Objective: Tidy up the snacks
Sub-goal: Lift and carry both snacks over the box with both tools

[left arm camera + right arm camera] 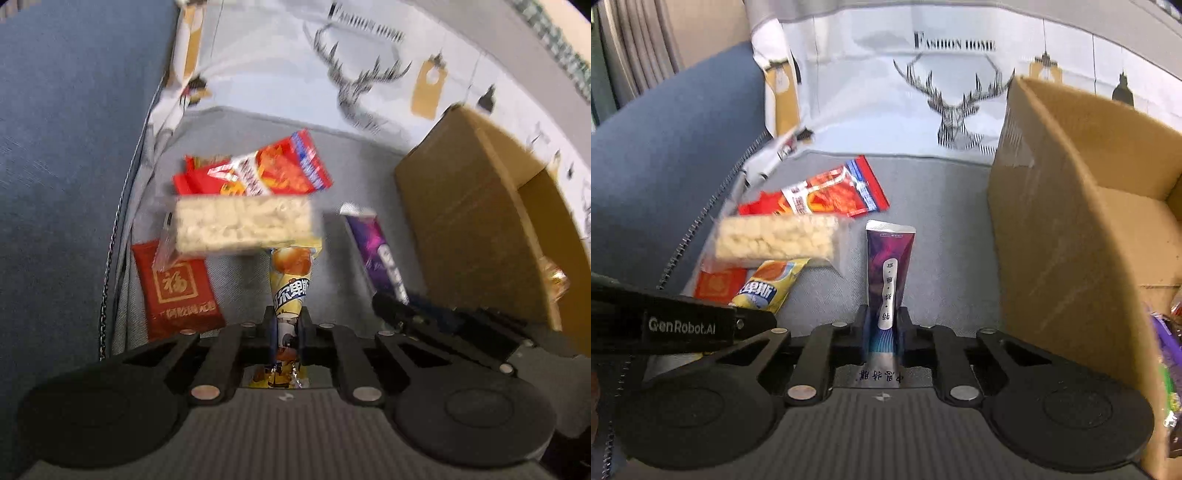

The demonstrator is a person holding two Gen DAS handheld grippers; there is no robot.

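My left gripper (287, 325) is shut on a yellow snack packet (290, 280), held above the grey cushion; it also shows in the right wrist view (768, 284). My right gripper (884, 325) is shut on a purple snack packet (888, 273), which shows in the left wrist view (376, 251) too. A clear pack of puffed-rice bars (243, 225) (775, 238) lies ahead, with a red-orange snack bag (266, 170) (834, 192) behind it and a red packet (177, 288) to the left. An open cardboard box (1071, 229) (480, 214) stands at the right.
A blue sofa arm (66, 147) rises on the left. A white cloth with a deer print (960, 99) covers the sofa back. Several packets (1167, 350) lie inside the box. The left gripper's body (687, 326) sits low left in the right wrist view.
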